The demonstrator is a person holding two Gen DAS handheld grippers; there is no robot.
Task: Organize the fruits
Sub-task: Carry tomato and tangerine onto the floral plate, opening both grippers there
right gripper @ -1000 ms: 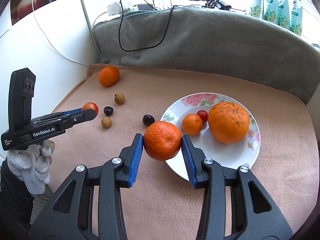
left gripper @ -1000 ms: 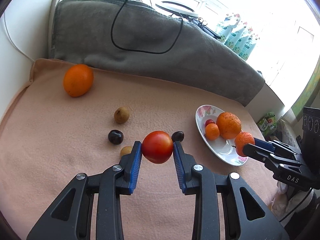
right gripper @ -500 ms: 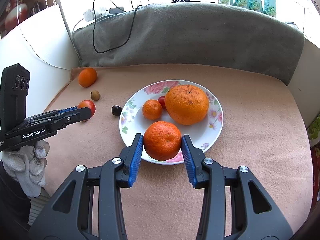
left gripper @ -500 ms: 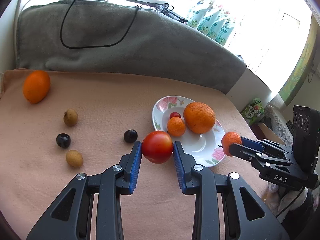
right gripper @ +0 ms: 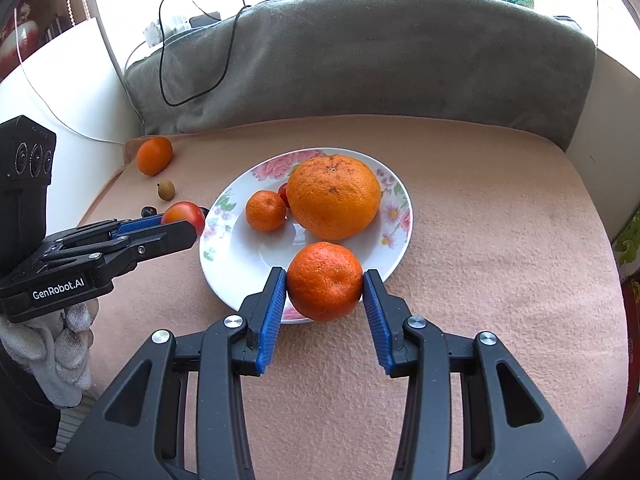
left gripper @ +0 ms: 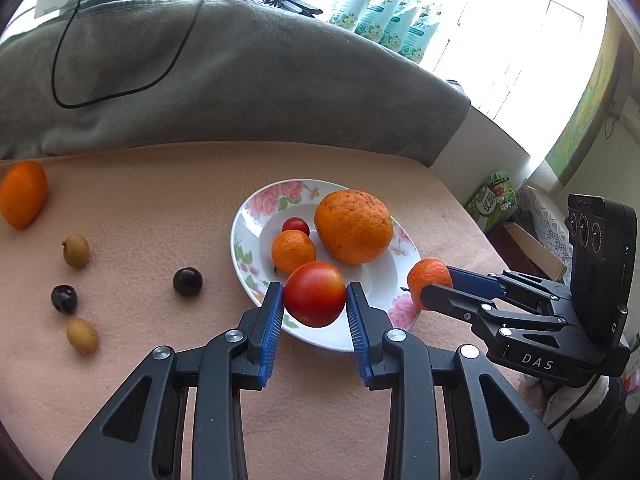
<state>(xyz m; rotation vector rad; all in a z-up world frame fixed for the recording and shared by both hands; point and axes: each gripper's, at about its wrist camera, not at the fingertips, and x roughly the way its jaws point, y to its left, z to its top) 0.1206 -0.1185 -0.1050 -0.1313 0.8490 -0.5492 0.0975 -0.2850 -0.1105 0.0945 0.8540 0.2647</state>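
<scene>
Left hand-held gripper (left gripper: pixel 315 305) clamps tomato (left gripper: pixel 315 294), right hand-held gripper (right gripper: pixel 325 293) clamps tangerine (right gripper: pixel 325 281); both over plate (right gripper: pixel 224 256). Next: lower, release inside rim.

A plate (left gripper: pixel 240 240) is sitting on the blanket-covered desk (left gripper: pixel 160 200), in front of a rolled blanket (left gripper: pixel 240 80) lying along the back edge. On the plate, a large orange (left gripper: pixel 353 226) is lying toward the right, a small mandarin (left gripper: pixel 293 251) just left of it, and a cherry tomato (left gripper: pixel 296 225) tucked behind and between them. Left of the plate, a plum (left gripper: pixel 187 281) is lying near the rim; further left, a second plum (left gripper: pixel 64 299) is sitting between two longans (left gripper: pixel 76 245), one behind it and one in front (left gripper: pixel 82 335). An orange (left gripper: pixel 23 193) is lying at the far left, near the rolled blanket. A cable (left gripper: pixel 120 92) is trailing over that blanket, and bottles (left gripper: pixel 384 16) are standing behind it by the window.
</scene>
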